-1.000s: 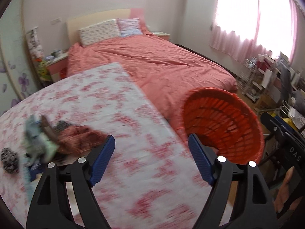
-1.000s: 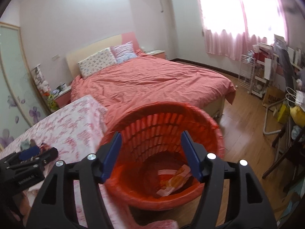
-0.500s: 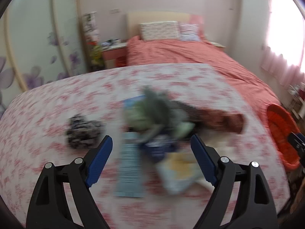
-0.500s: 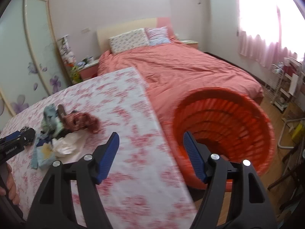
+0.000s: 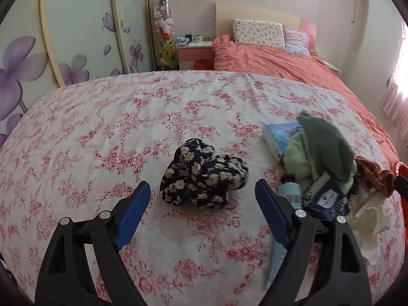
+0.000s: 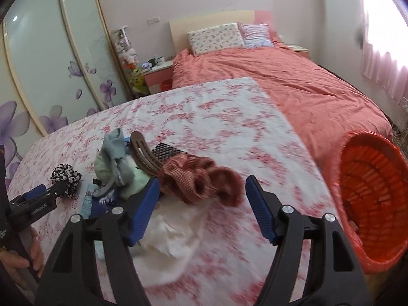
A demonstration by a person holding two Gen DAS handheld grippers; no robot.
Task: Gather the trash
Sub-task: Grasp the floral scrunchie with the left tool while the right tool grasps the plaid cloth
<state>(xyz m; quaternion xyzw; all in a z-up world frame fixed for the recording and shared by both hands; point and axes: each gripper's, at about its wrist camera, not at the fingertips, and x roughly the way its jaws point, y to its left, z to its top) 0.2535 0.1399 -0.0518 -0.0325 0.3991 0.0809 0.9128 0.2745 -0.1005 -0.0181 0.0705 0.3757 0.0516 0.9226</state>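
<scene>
On the floral tablecloth (image 5: 107,127) lies a black daisy-print cloth ball (image 5: 204,178), just ahead of my open left gripper (image 5: 201,204), which holds nothing. To its right is a heap: a blue book (image 5: 278,137), green cloths (image 5: 323,148), a navy packet (image 5: 329,201) and crumpled white paper (image 5: 369,219). My right gripper (image 6: 201,204) is open and empty above the rust-red cloth (image 6: 201,178) and the white paper (image 6: 176,232). The orange trash basket (image 6: 369,204) stands off the table's right edge. The left gripper (image 6: 35,201) also shows at far left, held by a hand (image 6: 17,255).
A brown slotted comb (image 6: 142,153) sticks up from the heap. A light blue tube (image 5: 278,255) lies by the left gripper's right finger. Behind the table are a bed with a salmon cover (image 6: 280,81), a nightstand (image 5: 195,51) and a flowered wardrobe (image 5: 76,38).
Both views have swung left, away from the orange basket and onto the table. The left gripper now faces the daisy-print ball; the right gripper now faces the rust-red cloth and the paper.
</scene>
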